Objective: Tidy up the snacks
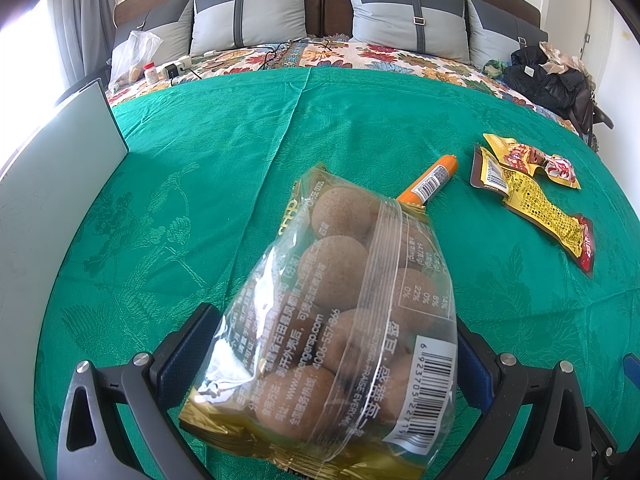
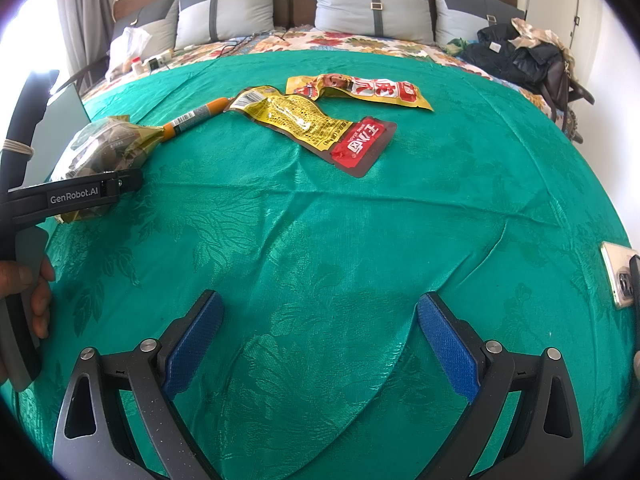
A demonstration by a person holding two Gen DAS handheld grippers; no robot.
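We hold the left gripper (image 1: 336, 360) pinched on a clear bag of round brown snack balls (image 1: 340, 312), its blue pads pressing the bag's two sides near the barcode end, so the bag sits lifted above the green bedspread (image 1: 200, 200). From the right wrist view we see that same bag (image 2: 104, 148) at the far left, clamped in the black arm marked GenRobot.AI. Our right gripper (image 2: 318, 340) hangs spread wide over bare green cloth, nothing between its blue pads (image 2: 448, 344). Beyond the bag lies an orange sausage stick (image 1: 434, 180), its near end hidden behind the bag's top. To its right lie a yellow and red snack packet (image 2: 316, 128) and a second yellow packet (image 2: 360, 90), touching each other. A white board (image 1: 52, 184) stands at the left edge, and a phone (image 2: 618, 276) lies at the right edge.
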